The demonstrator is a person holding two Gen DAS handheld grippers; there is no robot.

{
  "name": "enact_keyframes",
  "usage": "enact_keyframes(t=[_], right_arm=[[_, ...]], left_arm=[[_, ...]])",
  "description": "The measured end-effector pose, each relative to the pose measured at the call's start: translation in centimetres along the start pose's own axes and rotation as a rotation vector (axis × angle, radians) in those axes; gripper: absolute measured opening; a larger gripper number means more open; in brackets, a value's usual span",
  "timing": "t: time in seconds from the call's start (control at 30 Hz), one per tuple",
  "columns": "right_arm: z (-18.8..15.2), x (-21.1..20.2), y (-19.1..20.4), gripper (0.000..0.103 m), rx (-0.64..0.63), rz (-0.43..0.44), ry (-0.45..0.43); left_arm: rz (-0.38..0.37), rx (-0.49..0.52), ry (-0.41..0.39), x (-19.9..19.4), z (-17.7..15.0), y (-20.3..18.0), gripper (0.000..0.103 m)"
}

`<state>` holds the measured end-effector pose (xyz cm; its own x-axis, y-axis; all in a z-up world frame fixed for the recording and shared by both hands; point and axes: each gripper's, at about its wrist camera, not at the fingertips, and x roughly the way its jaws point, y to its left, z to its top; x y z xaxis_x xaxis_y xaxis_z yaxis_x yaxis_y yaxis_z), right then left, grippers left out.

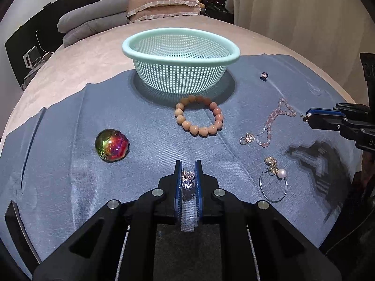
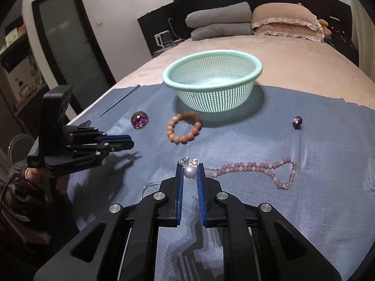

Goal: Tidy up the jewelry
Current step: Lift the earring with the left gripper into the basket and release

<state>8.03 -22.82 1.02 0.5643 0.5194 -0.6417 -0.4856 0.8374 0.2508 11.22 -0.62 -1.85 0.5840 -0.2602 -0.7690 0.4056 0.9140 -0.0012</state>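
A mint mesh basket stands empty at the far side of the blue cloth. My left gripper is shut on a small silver sparkly piece. In the right wrist view my right gripper is closed around a pearl of the wire bangle with gold charm. An orange bead bracelet lies in front of the basket. A pink bead strand, a gold ring charm and a dark small bead charm lie to the right.
An iridescent glass ball sits on the cloth at the left. The cloth covers the near part of a beige bed. Pillows lie at the headboard. A door stands left.
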Motion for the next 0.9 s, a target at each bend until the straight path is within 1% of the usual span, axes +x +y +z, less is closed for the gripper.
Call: enact_keyframes(t=[0.07,0.1,0.33,0.4,0.5,0.57,0.67,0.77,0.9], right_arm=[[1.3,-0.1,0.0,0.011,-0.024,-0.016,-0.006],[2.1,-0.1,0.0,0.011,-0.032,-0.031,-0.018],[9.4,-0.5,0.7,0.011,-0.103,-0.072,-0.114],[11.2,-0.2,1.0,0.011,-0.126,-0.083,-0.129],[13.3,0.4,0.9,0.011,-0.146,-0.072,-0.128],[14.4,1.3,0.3,0.011,-0.140,-0.062,-0.123],[15.3,3.4,-1.3,0.011,-0.109,-0.073,-0.100],[15.1,5.8,-2.7,0.011,-0.072,-0.074,-0.063],[14.4,8.5,-3.6,0.011,-0.047,-0.081,-0.017]], left_arm=[[-0.005,0.017,-0.009,-0.3,1.2,0.0,0.011],[0.005,0.031,-0.021,-0.4,2.1,0.0,0.011],[0.048,0.120,-0.127,-2.4,10.4,0.1,0.011],[0.061,0.126,-0.147,-2.5,12.4,0.2,0.011],[0.052,0.124,-0.154,-2.2,14.6,0.6,0.011],[0.059,0.127,-0.150,-1.4,15.6,0.8,0.011],[0.047,0.112,-0.130,0.2,16.4,1.5,0.011],[0.023,0.085,-0.100,2.1,16.5,1.9,0.011],[0.012,0.092,-0.062,4.5,16.0,1.9,0.011]])
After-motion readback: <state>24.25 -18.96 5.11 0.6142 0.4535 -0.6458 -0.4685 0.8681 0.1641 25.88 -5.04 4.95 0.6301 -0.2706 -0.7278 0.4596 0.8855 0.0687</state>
